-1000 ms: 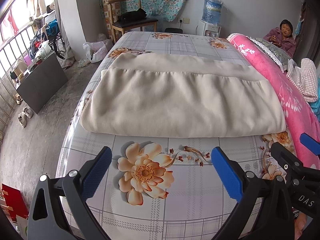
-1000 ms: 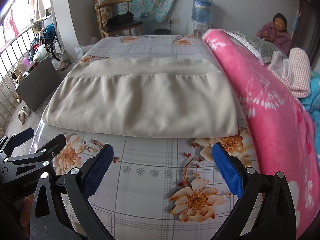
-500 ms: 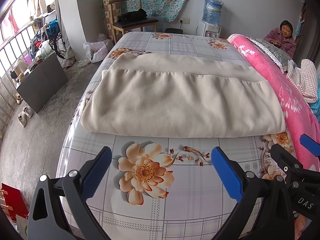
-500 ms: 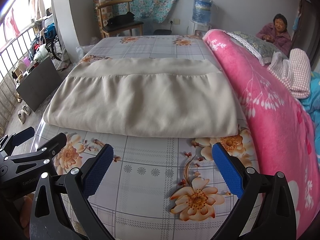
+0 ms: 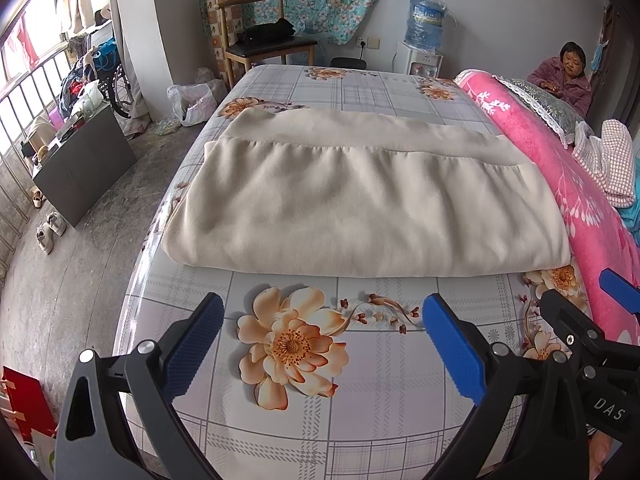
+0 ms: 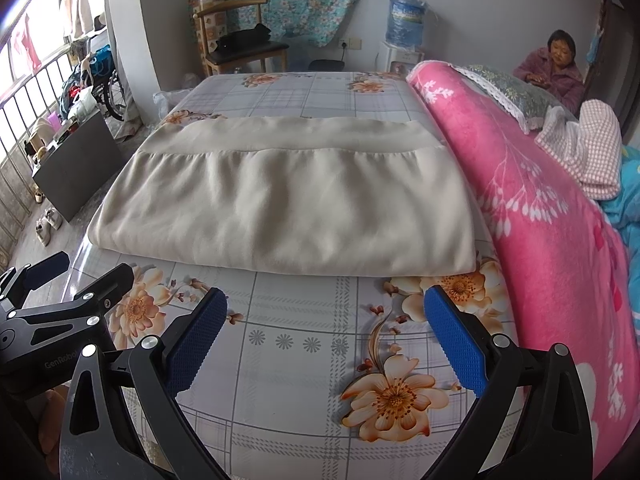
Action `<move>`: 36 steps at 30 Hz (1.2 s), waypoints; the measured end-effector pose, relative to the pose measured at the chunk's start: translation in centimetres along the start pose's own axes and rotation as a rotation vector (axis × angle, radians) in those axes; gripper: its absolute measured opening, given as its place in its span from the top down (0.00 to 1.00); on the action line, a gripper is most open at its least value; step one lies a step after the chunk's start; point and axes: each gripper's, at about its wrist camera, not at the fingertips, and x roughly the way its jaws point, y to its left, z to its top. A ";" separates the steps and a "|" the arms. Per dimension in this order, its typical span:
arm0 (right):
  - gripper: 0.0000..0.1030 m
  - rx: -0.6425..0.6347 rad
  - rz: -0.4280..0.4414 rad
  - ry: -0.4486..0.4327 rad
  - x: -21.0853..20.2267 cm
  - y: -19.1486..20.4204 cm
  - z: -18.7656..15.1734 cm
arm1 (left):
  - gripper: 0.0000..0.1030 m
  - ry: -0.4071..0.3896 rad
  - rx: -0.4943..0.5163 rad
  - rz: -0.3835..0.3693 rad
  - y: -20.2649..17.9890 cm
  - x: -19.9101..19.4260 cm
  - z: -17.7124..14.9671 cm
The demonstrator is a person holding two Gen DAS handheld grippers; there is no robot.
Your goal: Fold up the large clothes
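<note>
Bed (image 5: 360,420) bare before folded garment (image 5: 360,204); both tongs (image 5: 320,344) (image 6: 324,344) spread wide, holding nothing.

Pink blanket (image 6: 532,216) beside floral bedsheet (image 5: 360,380); chair (image 5: 264,40) beyond.

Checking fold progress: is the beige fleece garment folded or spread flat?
Folded: the beige fleece garment lies doubled, with a rounded fold at its near edge and a lower layer showing beyond its gathered seam.

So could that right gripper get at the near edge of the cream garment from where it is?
Probably yes. The right gripper is open and empty, and only bare floral bedsheet lies between it and the cream garment. The pink blanket sits off to the side.
</note>
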 end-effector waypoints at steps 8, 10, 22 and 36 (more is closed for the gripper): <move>0.08 0.000 0.000 0.000 0.0 0.0 0.0 | 0.05 -0.001 0.000 0.000 0.0 0.0 0.0; 0.08 0.000 0.000 -0.001 0.0 0.0 0.0 | 0.05 0.000 0.001 0.001 0.0 0.0 0.0; 0.08 0.001 0.001 0.003 0.0 0.0 0.0 | 0.05 0.002 0.001 -0.001 -0.1 -0.1 0.2; 0.08 0.002 0.003 0.006 0.0 0.0 -0.1 | 0.05 0.002 -0.005 0.005 0.0 -0.2 0.1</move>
